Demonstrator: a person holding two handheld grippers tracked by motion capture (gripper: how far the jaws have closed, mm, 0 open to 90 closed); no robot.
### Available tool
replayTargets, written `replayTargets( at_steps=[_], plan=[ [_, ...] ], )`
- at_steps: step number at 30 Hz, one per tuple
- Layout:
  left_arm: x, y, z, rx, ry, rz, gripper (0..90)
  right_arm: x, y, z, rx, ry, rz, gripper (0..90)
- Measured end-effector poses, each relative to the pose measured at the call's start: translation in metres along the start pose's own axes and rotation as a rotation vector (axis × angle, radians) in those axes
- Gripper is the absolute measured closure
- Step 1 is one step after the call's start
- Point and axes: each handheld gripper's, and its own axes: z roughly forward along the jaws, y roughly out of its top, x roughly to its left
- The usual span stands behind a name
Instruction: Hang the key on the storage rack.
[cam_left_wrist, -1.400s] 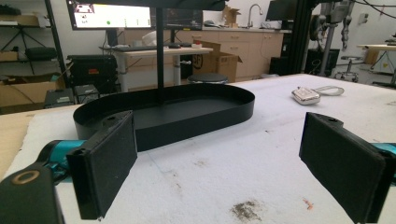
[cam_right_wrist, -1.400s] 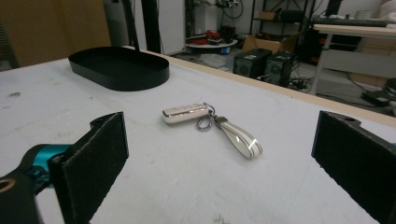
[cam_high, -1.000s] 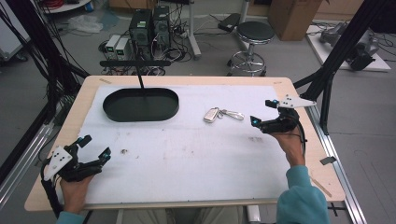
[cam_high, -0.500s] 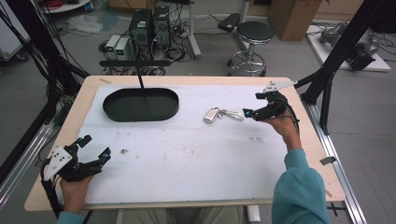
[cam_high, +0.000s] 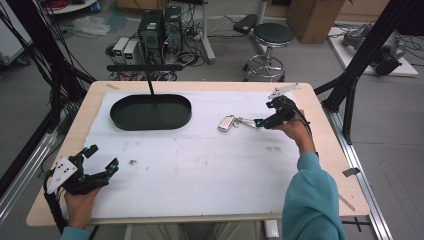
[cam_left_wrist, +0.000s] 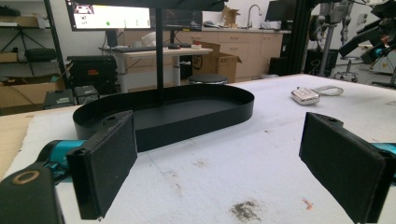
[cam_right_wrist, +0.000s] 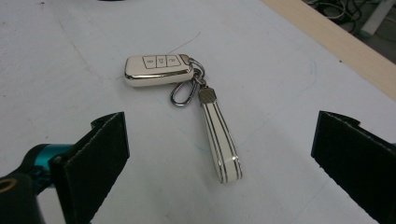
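Observation:
A cream car key fob (cam_right_wrist: 158, 70) with a clip and a cream strap (cam_right_wrist: 221, 141) lies flat on the white table cover (cam_high: 200, 165). In the high view the key fob (cam_high: 226, 122) sits right of the black oval tray (cam_high: 151, 112). My right gripper (cam_high: 258, 122) hovers just right of the strap, open, its jaws standing wide on either side of the strap's end with nothing pressed. My left gripper (cam_high: 102, 159) rests open at the table's front left corner, nothing between its jaws. In the left gripper view the black tray (cam_left_wrist: 187, 109) lies ahead and the fob (cam_left_wrist: 306, 95) farther right.
A thin black post (cam_high: 150, 82) rises from the tray's far rim. Small dark specks (cam_high: 133, 161) mark the cover near the left gripper. The wooden table edge (cam_high: 345, 165) runs along the right, with black frame struts (cam_high: 367, 47) beyond it.
My right gripper has moved left and toward the far side, from the table's right edge up to the strap of the key fob. The left gripper has stayed in place.

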Motion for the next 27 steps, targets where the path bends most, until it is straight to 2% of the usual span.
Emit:
replayTargets(
  at_steps=[6, 8, 13, 14, 15, 19, 20, 26, 27],
  plan=[
    [0.0, 0.0, 0.0, 0.001, 0.0, -0.001, 11.6, -0.007, -0.006, 0.008, 0.047, 0.009, 0.018, 5.1],
    [0.0, 0.0, 0.0, 0.001, 0.0, -0.001, 11.6, -0.009, -0.008, 0.012, 0.063, 0.025, 0.024, 5.4],
    [0.0, 0.0, 0.0, 0.001, 0.001, -0.001, 11.6, -0.012, -0.013, 0.022, 0.1, 0.034, 0.024, 8.2],
    [0.0, 0.0, 0.0, 0.001, 0.001, 0.0, 11.6, -0.013, -0.013, 0.022, 0.105, 0.034, 0.024, 16.2],
    [0.0, 0.0, 0.0, 0.001, 0.001, 0.0, 11.6, -0.014, -0.014, 0.024, 0.1, 0.049, 0.022, 19.6],
    [0.0, 0.0, 0.0, 0.002, 0.001, 0.004, 11.6, -0.017, -0.016, 0.029, 0.109, 0.037, 0.032, 20.1],
    [0.0, 0.0, 0.0, 0.002, 0.001, 0.003, 11.6, -0.018, -0.017, 0.031, 0.116, 0.032, 0.022, 20.6],
    [0.0, 0.0, 0.0, 0.002, 0.001, 0.004, 11.6, -0.022, -0.021, 0.034, 0.12, 0.043, 0.019, 30.1],
    [0.0, 0.0, 0.0, 0.003, 0.001, 0.005, 11.6, -0.023, -0.021, 0.034, 0.123, 0.044, 0.009, 35.6]
  ],
)
